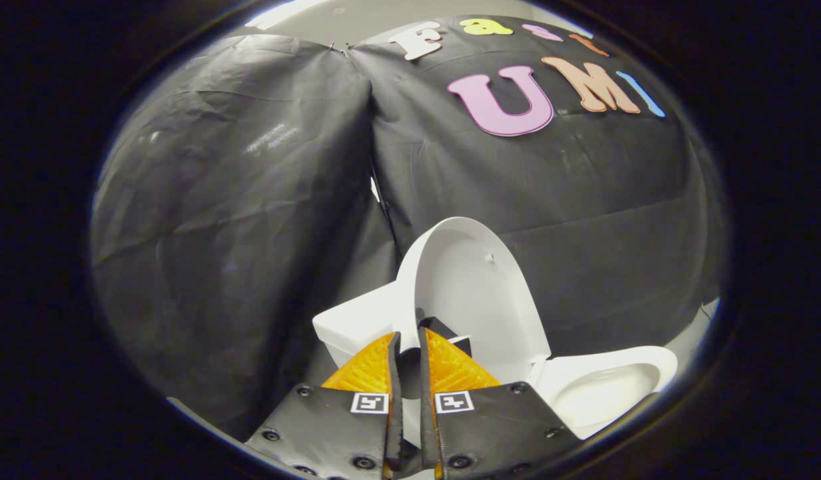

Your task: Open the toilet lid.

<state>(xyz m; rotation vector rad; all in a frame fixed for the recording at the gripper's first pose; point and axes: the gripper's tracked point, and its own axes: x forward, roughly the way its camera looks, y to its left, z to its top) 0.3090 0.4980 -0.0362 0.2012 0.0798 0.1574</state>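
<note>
gripper (409, 343) fingers nearly closed, a narrow slot between them; whether they pinch the lid's edge, cannot tell. toilet lid (473, 287) stands raised, close to upright, its white underside showing, just ahead of the fingertips and rising beyond them. its near edge runs down into the gap between the tips. cistern (350, 323) sits white behind the left finger, touching the lid's back. toilet bowl (600, 390) lies open right of the fingers, lower down. black cloth wall (237, 220) hangs behind everything, wrinkled.
</note>
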